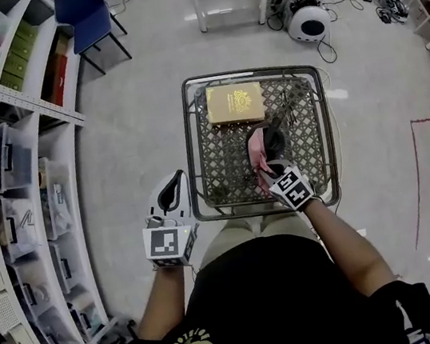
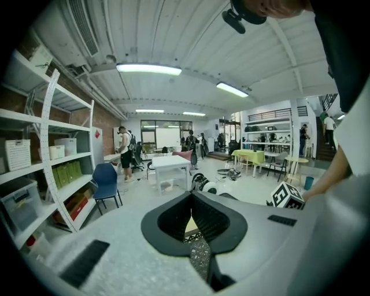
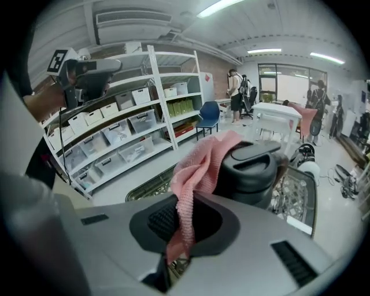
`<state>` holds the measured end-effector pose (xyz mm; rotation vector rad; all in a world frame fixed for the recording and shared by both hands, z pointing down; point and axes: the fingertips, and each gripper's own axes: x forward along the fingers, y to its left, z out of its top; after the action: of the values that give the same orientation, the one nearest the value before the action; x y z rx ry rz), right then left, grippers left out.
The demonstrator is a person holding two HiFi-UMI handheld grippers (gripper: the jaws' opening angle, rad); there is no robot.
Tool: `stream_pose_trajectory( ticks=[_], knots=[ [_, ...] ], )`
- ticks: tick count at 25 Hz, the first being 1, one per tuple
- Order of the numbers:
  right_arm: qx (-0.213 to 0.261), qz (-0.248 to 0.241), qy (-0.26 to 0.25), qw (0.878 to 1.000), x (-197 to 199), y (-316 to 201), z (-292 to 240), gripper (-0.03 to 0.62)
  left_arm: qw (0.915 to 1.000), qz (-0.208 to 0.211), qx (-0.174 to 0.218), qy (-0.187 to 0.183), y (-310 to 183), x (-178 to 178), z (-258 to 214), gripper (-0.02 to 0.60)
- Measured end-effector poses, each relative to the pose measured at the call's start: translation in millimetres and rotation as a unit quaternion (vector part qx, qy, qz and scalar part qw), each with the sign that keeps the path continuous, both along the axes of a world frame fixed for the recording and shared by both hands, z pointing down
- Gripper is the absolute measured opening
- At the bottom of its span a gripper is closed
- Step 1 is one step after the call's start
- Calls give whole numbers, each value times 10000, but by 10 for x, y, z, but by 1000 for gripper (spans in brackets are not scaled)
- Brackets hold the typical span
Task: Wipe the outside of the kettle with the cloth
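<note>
Pink cloth (image 3: pixel 196 173) clamped in right fingers (image 3: pixel 156 222) touches kettle (image 3: pixel 254 173); left fingers (image 2: pixel 172 219) together beside table (image 1: pixel 190 155) edge.

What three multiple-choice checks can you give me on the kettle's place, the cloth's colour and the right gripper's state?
1. Where does the kettle stand?
A. on the mesh table
B. on the floor
C. on a shelf

2. What colour is the cloth?
A. blue
B. pink
C. white

3. What state is the right gripper in?
A. open and empty
B. shut on the cloth
C. shut on the kettle's handle

Answers:
1 A: the head view shows it on the mesh top.
2 B: the cloth looks pink in both views.
3 B: the right gripper view shows the cloth pinched between the jaws.
</note>
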<state>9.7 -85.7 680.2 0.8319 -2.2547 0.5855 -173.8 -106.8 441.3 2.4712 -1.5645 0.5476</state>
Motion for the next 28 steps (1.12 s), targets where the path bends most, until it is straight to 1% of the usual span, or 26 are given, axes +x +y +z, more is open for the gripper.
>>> stream_pose_trajectory(
  ticks=[5, 7, 10, 17, 22, 25, 28],
  knots=[
    [-393, -104, -96, 9991, 17, 24, 218, 28, 9995, -282, 123, -90, 126, -49, -33, 9],
    [-557, -29, -244, 9981, 13, 25, 274, 28, 9993, -330, 117, -164, 204, -71, 10, 9],
    [-727, 87, -448, 9963, 31, -5, 280, 28, 9988, -444, 109, -165, 280, -94, 33, 9],
    [-790, 353, -606, 9944, 331, -99, 265, 28, 9986, -467, 31, -253, 303, 45, 118, 9],
    [-795, 533, -567, 9938, 565, -152, 279, 29, 9990, -354, 89, -264, 222, 174, 144, 9],
    [-804, 632, -539, 9933, 697, -182, 303, 28, 9987, -383, 34, -330, 171, 240, 132, 9],
    [-816, 706, -489, 9930, 815, -213, 342, 29, 9992, -326, 59, -239, 155, 308, 163, 9]
  ],
)
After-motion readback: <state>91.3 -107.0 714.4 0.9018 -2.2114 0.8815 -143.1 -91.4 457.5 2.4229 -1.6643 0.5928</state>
